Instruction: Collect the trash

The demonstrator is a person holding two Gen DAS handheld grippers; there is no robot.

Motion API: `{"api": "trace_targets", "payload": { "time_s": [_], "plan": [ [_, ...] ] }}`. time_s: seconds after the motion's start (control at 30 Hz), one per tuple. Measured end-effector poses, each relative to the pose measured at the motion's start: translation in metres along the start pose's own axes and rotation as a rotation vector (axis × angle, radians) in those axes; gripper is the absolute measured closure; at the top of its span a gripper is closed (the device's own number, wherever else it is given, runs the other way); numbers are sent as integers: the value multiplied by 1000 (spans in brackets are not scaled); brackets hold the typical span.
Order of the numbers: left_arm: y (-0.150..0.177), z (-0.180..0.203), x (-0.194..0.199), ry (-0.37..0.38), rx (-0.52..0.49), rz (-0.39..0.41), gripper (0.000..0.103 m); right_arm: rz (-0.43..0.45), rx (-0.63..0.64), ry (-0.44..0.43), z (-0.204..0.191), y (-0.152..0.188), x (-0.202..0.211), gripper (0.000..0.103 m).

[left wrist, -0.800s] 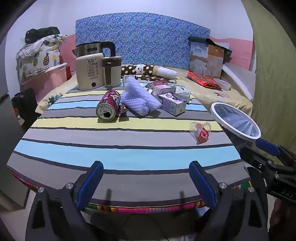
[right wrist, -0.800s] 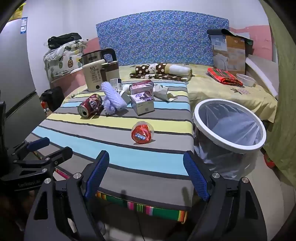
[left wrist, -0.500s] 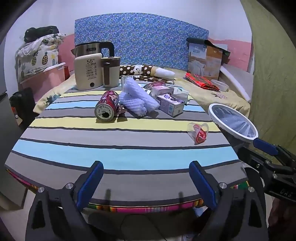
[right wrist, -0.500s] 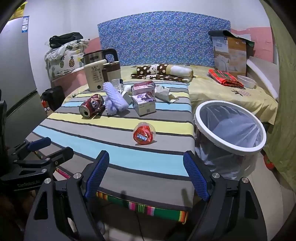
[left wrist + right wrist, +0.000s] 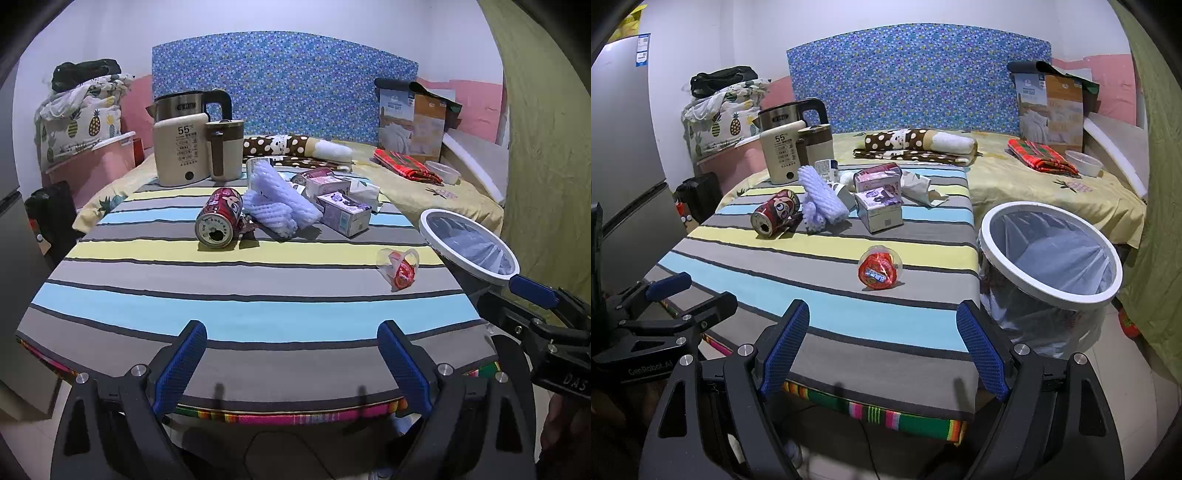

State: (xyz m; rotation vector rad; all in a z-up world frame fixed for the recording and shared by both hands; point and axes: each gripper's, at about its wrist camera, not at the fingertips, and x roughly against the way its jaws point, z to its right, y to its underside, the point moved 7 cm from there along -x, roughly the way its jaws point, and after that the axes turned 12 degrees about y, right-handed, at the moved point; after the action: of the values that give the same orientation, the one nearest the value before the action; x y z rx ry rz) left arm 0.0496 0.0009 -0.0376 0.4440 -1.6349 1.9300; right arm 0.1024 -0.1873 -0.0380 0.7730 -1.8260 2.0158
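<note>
Left gripper [image 5: 291, 363] and right gripper [image 5: 881, 345], jaws wide apart and empty, above the striped table [image 5: 827, 258]; red can [image 5: 218, 221], bin [image 5: 1051, 254] alongside.

Matt striped cloth covers the table [image 5: 827, 254]; the can [image 5: 218, 222] is glossy metal, the cup [image 5: 880, 270] clear plastic, the bin [image 5: 1049, 258] lined with thin plastic

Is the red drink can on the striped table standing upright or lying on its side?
Lying on its side: the red can rests lengthwise on the striped table, its opened top facing the camera.
</note>
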Motion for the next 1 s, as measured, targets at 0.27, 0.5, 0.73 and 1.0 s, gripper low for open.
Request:
{"api": "trace_targets", "payload": {
  "time_s": [0.27, 0.5, 0.73, 1.0],
  "plan": [
    [-1, 1, 0, 12, 1, 0, 11, -4, -1, -7, 2, -1, 3, 20],
    [0, 3, -1, 13, -1, -7, 11, -7, -3, -8, 3, 0, 0, 20],
    [2, 4, -3, 11, 1, -13, 11, -7, -1, -8, 2, 0, 0, 20],
    [3, 3, -4, 8, -2, -20, 12, -7, -3, -7, 2, 0, 0, 20]
  ]
}}
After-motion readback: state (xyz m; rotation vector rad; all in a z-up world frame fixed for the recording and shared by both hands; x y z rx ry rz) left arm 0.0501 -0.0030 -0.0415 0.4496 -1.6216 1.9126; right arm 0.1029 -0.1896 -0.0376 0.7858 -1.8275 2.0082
